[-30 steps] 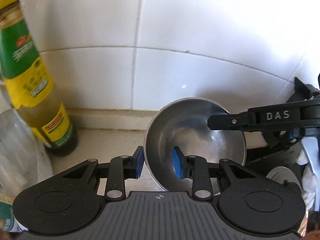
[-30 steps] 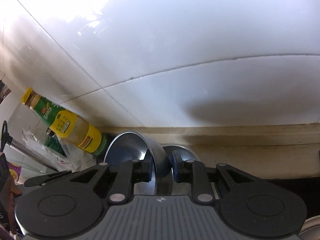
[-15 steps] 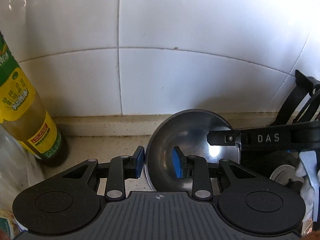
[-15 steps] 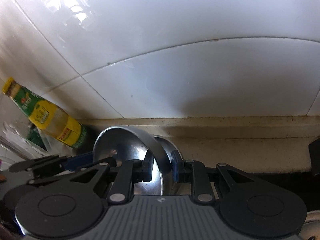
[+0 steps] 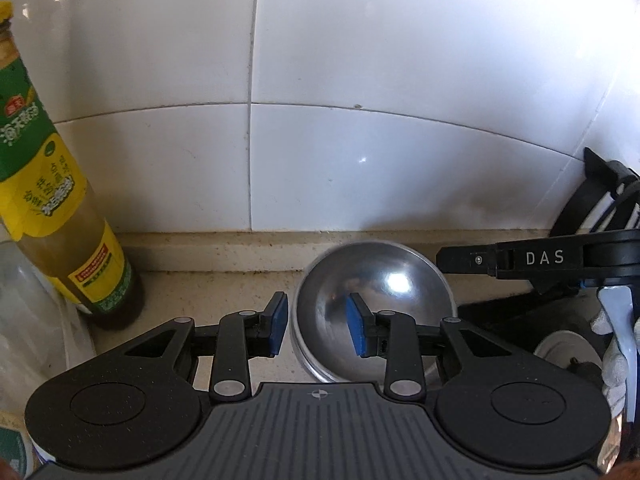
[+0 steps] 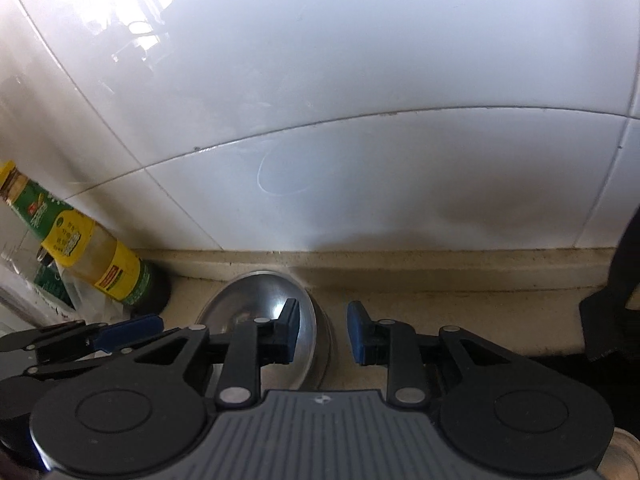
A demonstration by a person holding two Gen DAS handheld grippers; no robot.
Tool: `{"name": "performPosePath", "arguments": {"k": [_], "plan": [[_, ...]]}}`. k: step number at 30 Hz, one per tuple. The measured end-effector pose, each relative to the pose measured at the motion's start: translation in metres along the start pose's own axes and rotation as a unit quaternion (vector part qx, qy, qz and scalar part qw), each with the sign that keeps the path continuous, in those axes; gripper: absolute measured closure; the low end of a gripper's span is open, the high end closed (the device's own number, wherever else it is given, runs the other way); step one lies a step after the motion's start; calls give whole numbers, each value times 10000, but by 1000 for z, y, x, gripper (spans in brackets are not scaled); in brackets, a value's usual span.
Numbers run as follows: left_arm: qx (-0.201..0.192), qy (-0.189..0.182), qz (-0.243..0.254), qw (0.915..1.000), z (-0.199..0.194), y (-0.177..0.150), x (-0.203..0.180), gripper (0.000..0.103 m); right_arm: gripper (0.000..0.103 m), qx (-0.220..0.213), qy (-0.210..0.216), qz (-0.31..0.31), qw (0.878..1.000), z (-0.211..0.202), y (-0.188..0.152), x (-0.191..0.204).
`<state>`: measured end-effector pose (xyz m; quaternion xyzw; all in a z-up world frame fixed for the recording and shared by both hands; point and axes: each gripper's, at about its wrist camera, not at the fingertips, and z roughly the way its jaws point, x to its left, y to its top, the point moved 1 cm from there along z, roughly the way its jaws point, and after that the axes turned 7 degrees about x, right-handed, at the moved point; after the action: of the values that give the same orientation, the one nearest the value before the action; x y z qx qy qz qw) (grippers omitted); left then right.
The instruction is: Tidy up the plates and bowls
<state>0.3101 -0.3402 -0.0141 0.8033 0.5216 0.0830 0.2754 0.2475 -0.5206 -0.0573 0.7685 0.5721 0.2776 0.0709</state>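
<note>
A shiny steel bowl [image 5: 376, 312] rests on the beige counter by the tiled wall, nested on another steel bowl whose rim shows beneath it. My left gripper [image 5: 318, 328] is open, its jaws straddling the bowl's left rim without gripping. In the right wrist view the same bowl [image 6: 260, 304] lies low at centre left. My right gripper [image 6: 323, 334] is open, its jaws straddling the bowl's right rim with a clear gap. The right gripper's finger marked DAS [image 5: 540, 260] shows at the right in the left wrist view.
A tall bottle with a green and yellow label [image 5: 52, 216] stands at the left on the counter [image 5: 208, 292]; it also shows in the right wrist view [image 6: 84, 252]. A black dish rack [image 5: 600, 208] is at the right. The white tiled wall [image 5: 360, 120] is close behind.
My right gripper has opened and let go of the bowl's rim. The bowl has come down from a tilt to rest flatter on the counter.
</note>
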Motion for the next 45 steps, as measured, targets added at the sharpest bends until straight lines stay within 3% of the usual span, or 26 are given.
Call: {"name": "performPosePath", "arguments": {"k": [3, 7, 14, 25, 45], "plan": [[33, -20, 77, 10000, -7, -7, -5, 60, 56, 40, -74, -22, 10000, -13, -6, -4], [-15, -2, 210, 9998, -21, -23, -14, 40, 54, 61, -141, -26, 9999, -33, -21, 0], [5, -6, 453, 9990, -41, -53, -34, 20, 47, 215, -310, -188, 9991, -63, -60, 10], [309, -46, 777, 9965, -26, -81, -61, 15, 44, 640, -562, -75, 9963, -58, -102, -7], [731, 7, 1014, 9922, 8, -89, -76, 15, 43, 876, -397, -19, 9954, -30, -93, -25]]}}
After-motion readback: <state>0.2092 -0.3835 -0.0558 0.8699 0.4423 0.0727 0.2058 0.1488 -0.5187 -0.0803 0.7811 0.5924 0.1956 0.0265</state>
